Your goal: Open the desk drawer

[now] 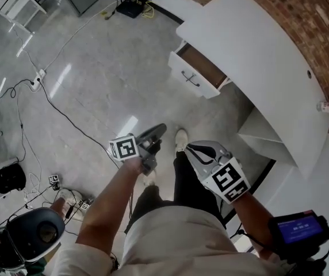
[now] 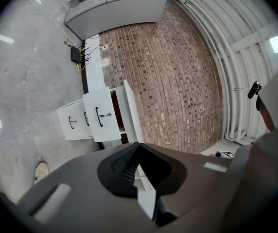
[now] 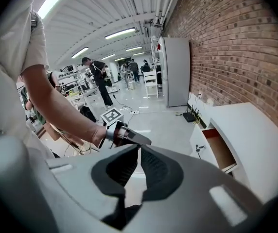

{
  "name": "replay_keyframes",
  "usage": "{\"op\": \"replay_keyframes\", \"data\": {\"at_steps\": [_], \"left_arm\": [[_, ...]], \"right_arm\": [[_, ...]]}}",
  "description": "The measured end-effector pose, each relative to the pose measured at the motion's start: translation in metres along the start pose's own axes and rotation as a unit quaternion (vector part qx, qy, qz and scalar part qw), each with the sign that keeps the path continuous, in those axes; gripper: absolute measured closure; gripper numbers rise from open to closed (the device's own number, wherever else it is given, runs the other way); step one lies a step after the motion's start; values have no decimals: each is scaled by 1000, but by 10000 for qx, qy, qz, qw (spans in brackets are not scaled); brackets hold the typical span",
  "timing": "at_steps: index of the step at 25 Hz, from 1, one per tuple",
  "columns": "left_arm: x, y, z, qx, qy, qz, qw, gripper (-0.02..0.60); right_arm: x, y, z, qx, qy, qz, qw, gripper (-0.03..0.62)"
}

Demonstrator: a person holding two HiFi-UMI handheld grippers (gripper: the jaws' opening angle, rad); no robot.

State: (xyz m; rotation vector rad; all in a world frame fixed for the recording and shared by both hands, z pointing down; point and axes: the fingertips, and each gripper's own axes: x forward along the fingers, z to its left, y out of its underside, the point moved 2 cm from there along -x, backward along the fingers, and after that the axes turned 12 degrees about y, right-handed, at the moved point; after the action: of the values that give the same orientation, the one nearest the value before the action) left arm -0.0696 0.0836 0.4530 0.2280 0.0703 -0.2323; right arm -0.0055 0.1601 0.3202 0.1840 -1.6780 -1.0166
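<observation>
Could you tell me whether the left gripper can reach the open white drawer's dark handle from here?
Probably not: the left gripper, jaws together, is well short of the dark handle of the open white drawer, though only bare floor lies between.

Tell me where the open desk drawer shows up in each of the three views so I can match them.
Head view: the open drawer sits upper centre, pulled out of the white desk.
Left gripper view: drawer left of centre, its front and handle facing the camera.
Right gripper view: drawer right of centre, slightly low, brown inside showing.
Shared landmark: the brick wall behind the desk.
</observation>
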Motion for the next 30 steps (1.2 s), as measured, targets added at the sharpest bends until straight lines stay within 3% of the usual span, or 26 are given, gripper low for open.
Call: {"op": "replay_keyframes", "data": {"at_steps": [5,15,21,25,30], "left_arm": [[-31,1,-81,458,301,170,9984,578],[-57,16,-213,1565,327,539,9857,578],[-81,40,-268,2175,487,1033,9693,578],[-92,52,-288,2179,655,1074,9678,578],[-96,61,-295,2335,605,1259,9623,578]], "right_arm": [[-25,-23,29,-3,85,-259,9996,572],[-58,-46,62,-198,191,-627,9977,574],[-74,-59,98,-331,352,-757,9960,574],[-87,-59,111,-464,470,-725,9952,574],[-95,-56,120,-632,507,-807,9934,576]]}}
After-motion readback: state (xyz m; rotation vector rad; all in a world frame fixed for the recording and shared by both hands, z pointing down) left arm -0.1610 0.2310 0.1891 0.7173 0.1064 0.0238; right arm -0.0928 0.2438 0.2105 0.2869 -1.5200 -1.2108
